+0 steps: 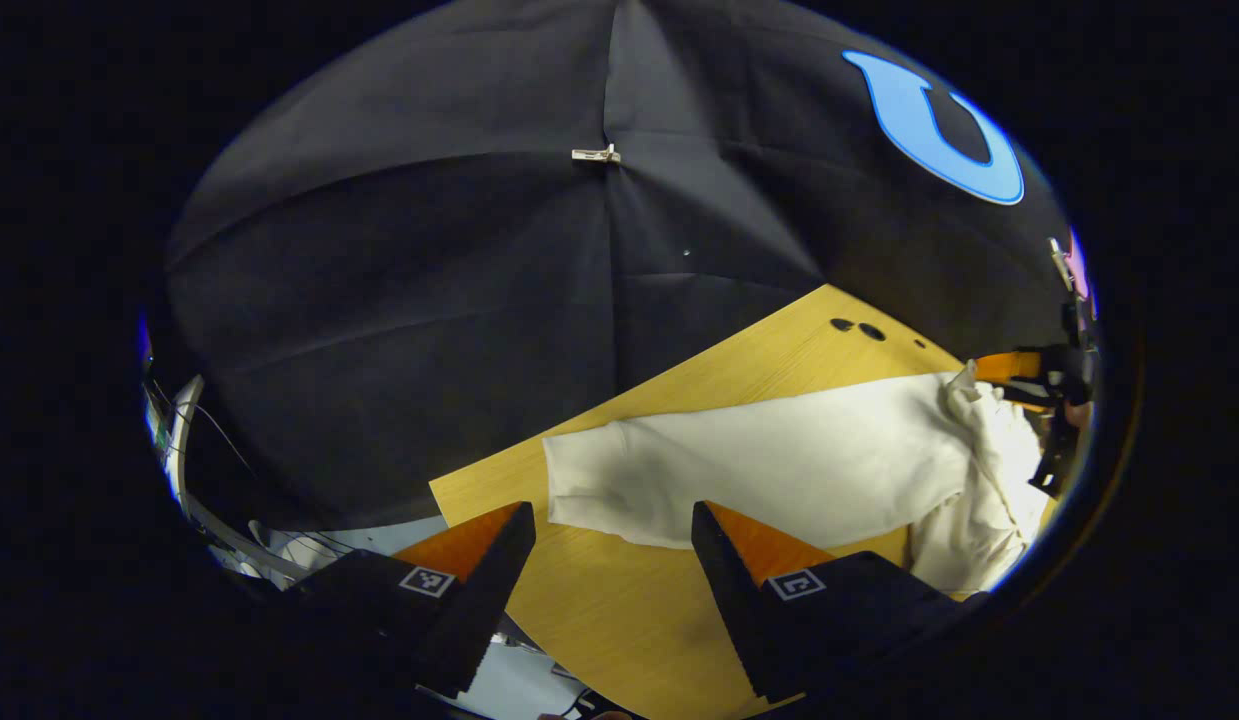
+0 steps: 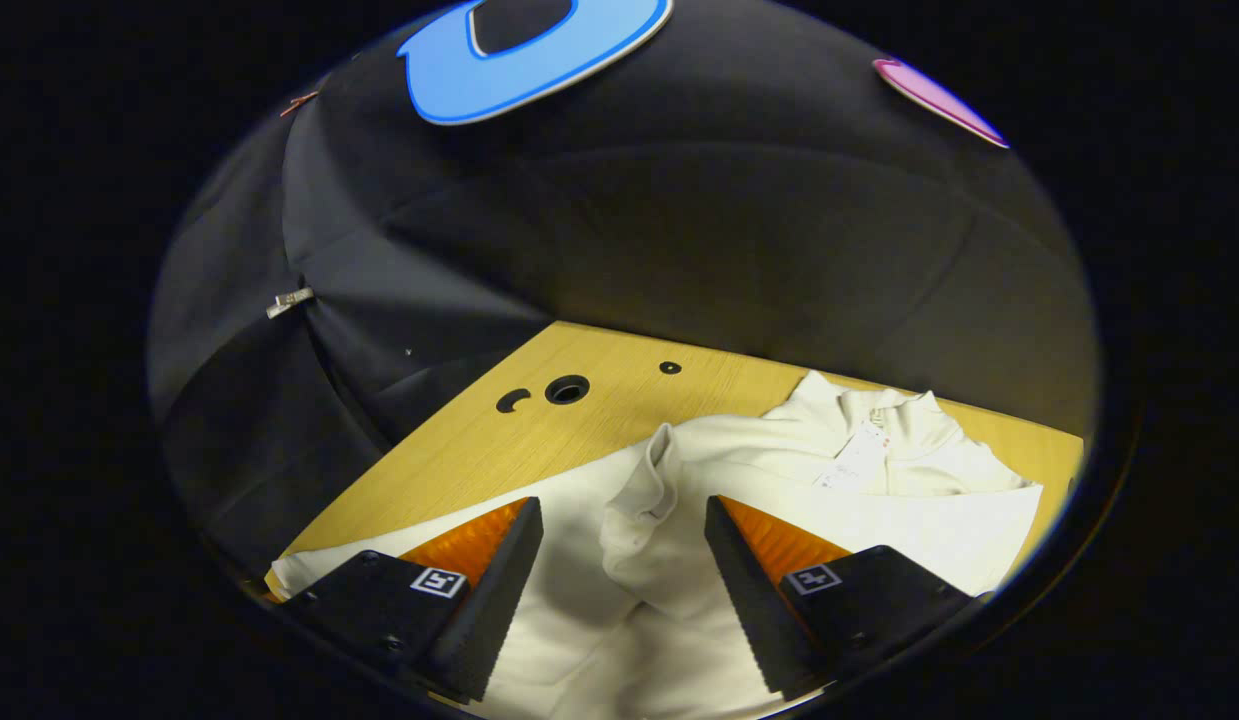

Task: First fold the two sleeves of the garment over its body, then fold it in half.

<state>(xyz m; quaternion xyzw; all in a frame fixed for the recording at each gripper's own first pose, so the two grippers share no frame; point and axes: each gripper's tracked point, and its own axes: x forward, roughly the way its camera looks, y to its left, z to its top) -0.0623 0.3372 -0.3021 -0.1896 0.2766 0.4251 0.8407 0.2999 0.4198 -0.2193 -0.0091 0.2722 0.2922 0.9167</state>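
Note:
A cream long-sleeved garment (image 1: 779,470) lies on the wooden table (image 1: 619,610). One long sleeve stretches flat toward my left gripper (image 1: 611,515), which hovers open just short of the cuff end (image 1: 569,480) and holds nothing. My right gripper (image 2: 624,505) stands open over the garment (image 2: 879,520), a raised fold of cloth (image 2: 649,470) between its spread fingers without being pinched. The collar with a white tag (image 2: 864,450) lies beyond, to the right. In the left gripper view the right gripper (image 1: 1029,375) shows at the far right, over the bunched cloth.
Round holes (image 2: 566,389) are cut in the table (image 2: 459,450) near its back edge. The table's corner (image 1: 439,490) is close to my left gripper, with cables and pale floor (image 1: 309,545) beyond it. A metal clip (image 1: 596,154) is pinned to the black cloth wall.

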